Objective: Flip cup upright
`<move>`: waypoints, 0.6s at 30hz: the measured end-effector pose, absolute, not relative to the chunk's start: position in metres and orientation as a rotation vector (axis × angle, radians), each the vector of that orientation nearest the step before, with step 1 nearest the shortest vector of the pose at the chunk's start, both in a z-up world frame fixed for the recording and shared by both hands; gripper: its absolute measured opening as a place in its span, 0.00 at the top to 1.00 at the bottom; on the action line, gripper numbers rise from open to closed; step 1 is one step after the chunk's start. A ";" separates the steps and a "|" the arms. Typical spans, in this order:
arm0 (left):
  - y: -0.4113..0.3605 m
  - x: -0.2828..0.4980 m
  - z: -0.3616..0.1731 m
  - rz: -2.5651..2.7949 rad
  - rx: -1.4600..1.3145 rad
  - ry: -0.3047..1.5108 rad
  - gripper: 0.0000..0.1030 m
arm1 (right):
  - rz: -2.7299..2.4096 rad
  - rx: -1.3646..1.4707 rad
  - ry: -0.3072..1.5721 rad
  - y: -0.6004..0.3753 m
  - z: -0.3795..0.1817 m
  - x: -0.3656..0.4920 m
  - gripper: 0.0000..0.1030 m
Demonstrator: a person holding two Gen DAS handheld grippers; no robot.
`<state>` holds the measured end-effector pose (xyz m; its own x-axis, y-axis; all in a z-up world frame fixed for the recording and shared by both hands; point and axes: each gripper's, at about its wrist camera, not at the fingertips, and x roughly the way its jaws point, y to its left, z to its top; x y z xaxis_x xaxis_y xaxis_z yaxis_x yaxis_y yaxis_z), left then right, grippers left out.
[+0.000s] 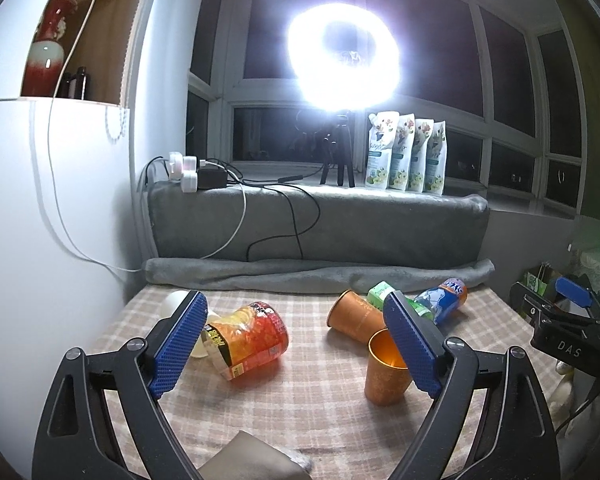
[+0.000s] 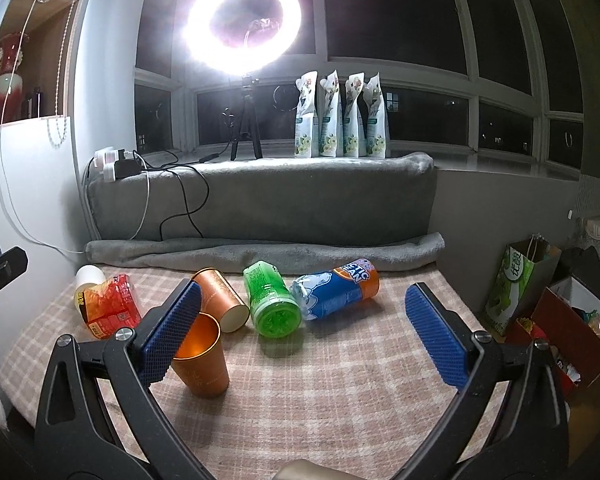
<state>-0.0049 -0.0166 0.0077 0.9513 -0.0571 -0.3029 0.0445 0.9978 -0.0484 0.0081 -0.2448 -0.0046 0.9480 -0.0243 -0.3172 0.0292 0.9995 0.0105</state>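
Note:
An orange metal cup [image 1: 386, 370] [image 2: 200, 358] stands upright, mouth up, on the checked cloth. A second orange cup [image 1: 354, 314] [image 2: 220, 298] lies on its side behind it. A red-orange noodle cup [image 1: 248, 338] [image 2: 108, 306] lies on its side at the left. My left gripper [image 1: 296, 344] is open and empty above the cloth, between the noodle cup and the upright cup. My right gripper [image 2: 304, 334] is open and empty, its left finger [image 2: 172, 330] close beside the upright cup.
A green bottle [image 2: 272, 300] and a blue bottle [image 2: 336, 290] lie on their sides. A white cup [image 2: 88, 276] lies at the far left. A grey rolled blanket [image 2: 260, 250] borders the back. Paper bag [image 2: 516, 276] and boxes stand at the right.

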 end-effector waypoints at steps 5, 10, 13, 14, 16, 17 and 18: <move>-0.018 -0.005 0.007 -0.053 -0.046 0.313 0.13 | -0.028 0.016 0.322 -0.245 -0.005 0.008 0.00; -0.018 -0.006 0.006 -0.054 -0.047 0.313 0.13 | -0.028 0.017 0.322 -0.244 -0.005 0.008 0.00; -0.019 -0.007 0.006 -0.054 -0.046 0.315 0.13 | -0.029 0.016 0.322 -0.244 -0.005 0.008 0.00; -0.019 -0.007 0.006 -0.053 -0.047 0.314 0.13 | -0.029 0.017 0.323 -0.245 -0.005 0.008 0.00; -0.019 -0.008 0.007 -0.053 -0.049 0.313 0.13 | -0.030 0.015 0.323 -0.244 -0.005 0.008 0.00; -0.019 -0.007 0.007 -0.053 -0.048 0.314 0.13 | -0.029 0.016 0.323 -0.244 -0.005 0.008 0.00; -0.019 -0.007 0.006 -0.053 -0.047 0.315 0.13 | -0.029 0.016 0.324 -0.244 -0.005 0.008 0.00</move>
